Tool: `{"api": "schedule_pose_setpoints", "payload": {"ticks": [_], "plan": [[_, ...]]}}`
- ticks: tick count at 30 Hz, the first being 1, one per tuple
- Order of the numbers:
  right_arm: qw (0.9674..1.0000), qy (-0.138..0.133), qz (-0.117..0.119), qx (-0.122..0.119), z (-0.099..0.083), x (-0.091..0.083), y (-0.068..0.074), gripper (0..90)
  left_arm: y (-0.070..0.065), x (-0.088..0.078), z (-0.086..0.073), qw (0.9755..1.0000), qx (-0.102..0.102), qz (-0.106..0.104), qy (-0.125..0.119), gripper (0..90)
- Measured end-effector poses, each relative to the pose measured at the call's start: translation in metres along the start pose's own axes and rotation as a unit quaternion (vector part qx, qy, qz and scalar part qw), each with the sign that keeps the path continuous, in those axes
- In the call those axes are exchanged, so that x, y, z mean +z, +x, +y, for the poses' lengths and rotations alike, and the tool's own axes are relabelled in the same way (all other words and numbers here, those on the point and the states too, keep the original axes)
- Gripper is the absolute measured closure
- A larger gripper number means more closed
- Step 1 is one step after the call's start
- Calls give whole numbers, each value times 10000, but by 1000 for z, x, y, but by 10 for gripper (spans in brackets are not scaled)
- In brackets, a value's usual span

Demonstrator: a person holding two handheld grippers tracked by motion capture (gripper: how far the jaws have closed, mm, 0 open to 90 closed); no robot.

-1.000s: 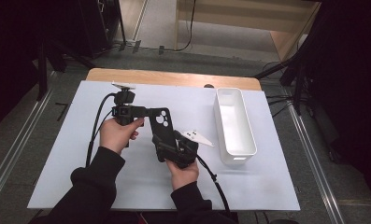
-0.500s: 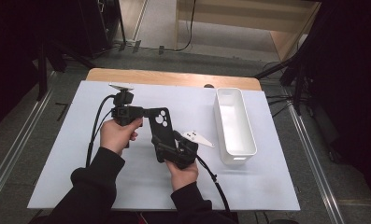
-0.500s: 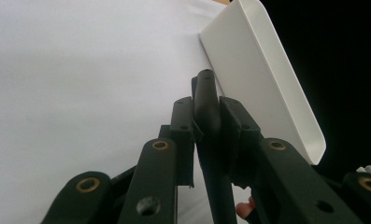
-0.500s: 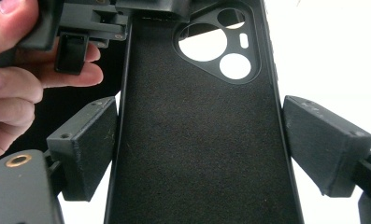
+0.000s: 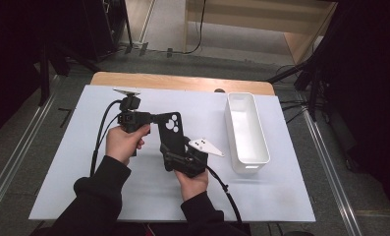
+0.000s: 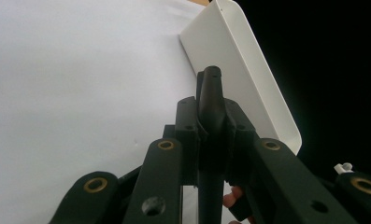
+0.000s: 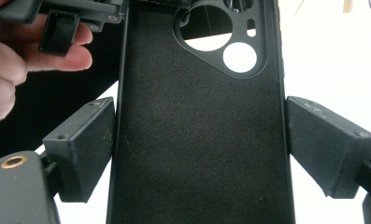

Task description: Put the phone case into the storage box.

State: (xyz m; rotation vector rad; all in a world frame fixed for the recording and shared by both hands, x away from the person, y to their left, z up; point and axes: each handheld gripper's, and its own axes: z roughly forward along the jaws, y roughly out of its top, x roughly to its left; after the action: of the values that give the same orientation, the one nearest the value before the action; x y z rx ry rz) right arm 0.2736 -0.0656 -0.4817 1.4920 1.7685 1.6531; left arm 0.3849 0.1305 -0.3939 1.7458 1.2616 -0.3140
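A black phone case (image 5: 172, 130) with round camera cut-outs is held up over the table between both grippers. My left gripper (image 5: 155, 118) comes in from the left, and its jaws have just closed on the case's upper end. In the left gripper view the pads (image 6: 188, 126) clamp the thin edge of the case (image 6: 211, 88). My right gripper (image 5: 175, 155) sits at the lower end. Its jaws have just been opening. The inside of the case (image 7: 197, 116) stands between its pads (image 7: 87, 144), which sit right at the long edges without pressing.
A long white tray (image 5: 246, 128) lies at the right of the white table (image 5: 84, 172), close to the case; it also shows past the left jaws (image 6: 248, 79). The hand (image 7: 15, 60) holding the left gripper is close at the upper left.
Both hands stay in place with the case between them. The left gripper's jaws now sit tighter on the case's upper end.
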Motion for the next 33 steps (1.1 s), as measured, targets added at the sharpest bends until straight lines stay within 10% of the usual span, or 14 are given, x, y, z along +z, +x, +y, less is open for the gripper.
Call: {"api": "schedule_pose_setpoints", "payload": {"ticks": [14, 33], "plan": [[9960, 560, 457, -533, 30, -12, -14, 0, -11, -11, 0, 9982, 541, 244, -127, 788], [9876, 947, 826, -938, 50, -26, -29, 30, -22, -19, -10, 9820, 1682, 531, -676, 786]]}}
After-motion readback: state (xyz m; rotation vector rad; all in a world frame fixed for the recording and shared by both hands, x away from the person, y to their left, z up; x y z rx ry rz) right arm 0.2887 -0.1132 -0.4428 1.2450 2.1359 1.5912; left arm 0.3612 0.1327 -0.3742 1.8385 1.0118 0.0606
